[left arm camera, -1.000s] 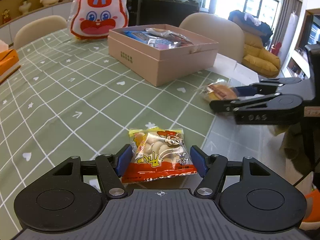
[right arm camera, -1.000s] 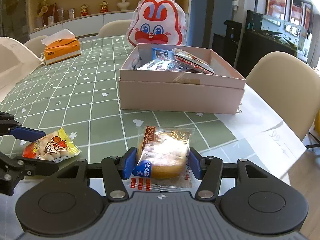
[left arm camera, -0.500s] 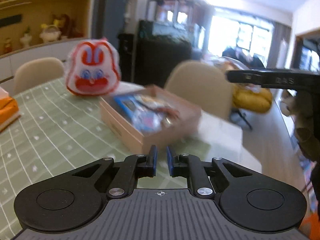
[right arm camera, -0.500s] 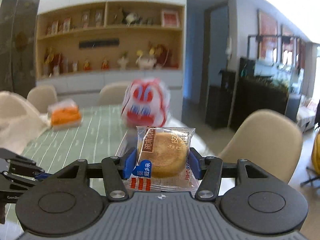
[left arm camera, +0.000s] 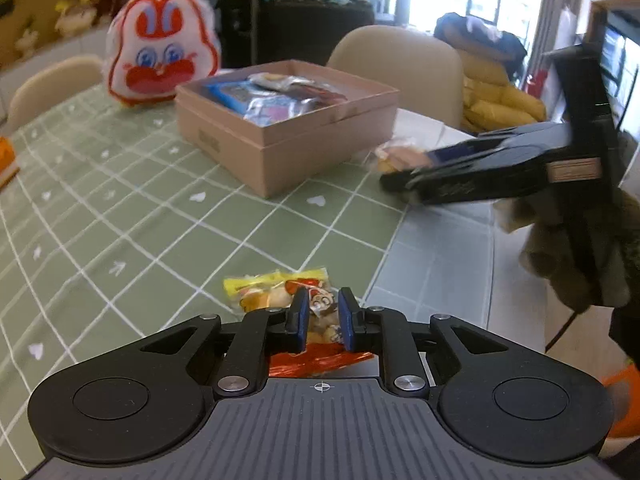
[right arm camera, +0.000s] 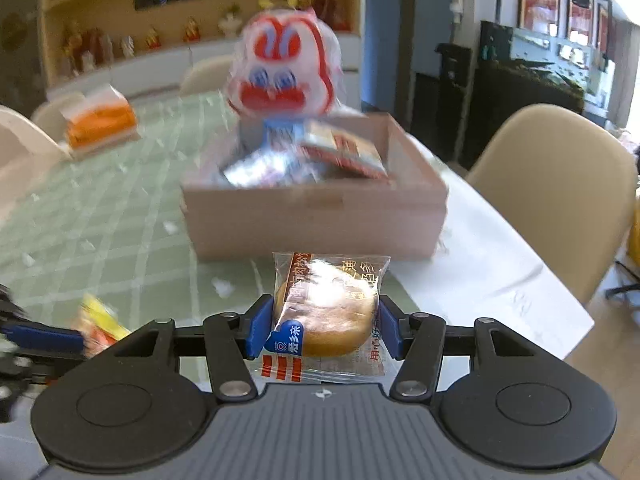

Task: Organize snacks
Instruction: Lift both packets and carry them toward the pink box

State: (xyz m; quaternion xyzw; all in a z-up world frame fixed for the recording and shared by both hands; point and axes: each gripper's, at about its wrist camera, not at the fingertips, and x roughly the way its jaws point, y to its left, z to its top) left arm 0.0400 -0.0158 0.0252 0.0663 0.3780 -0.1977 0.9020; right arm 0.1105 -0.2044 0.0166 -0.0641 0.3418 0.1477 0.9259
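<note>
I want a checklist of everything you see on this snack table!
Surface: green checked tablecloth, bare white table part at the right.
Job's things: pink box holding snack packs; peanut packet; wrapped cake.
Clutter: bunny bag; orange tissue box.
Grippers: left gripper jaws shut on the peanut packet; right gripper jaws shut on the wrapped cake.
Cables: nothing seen.
Surroundings: beige chairs, shelf with figurines.
</note>
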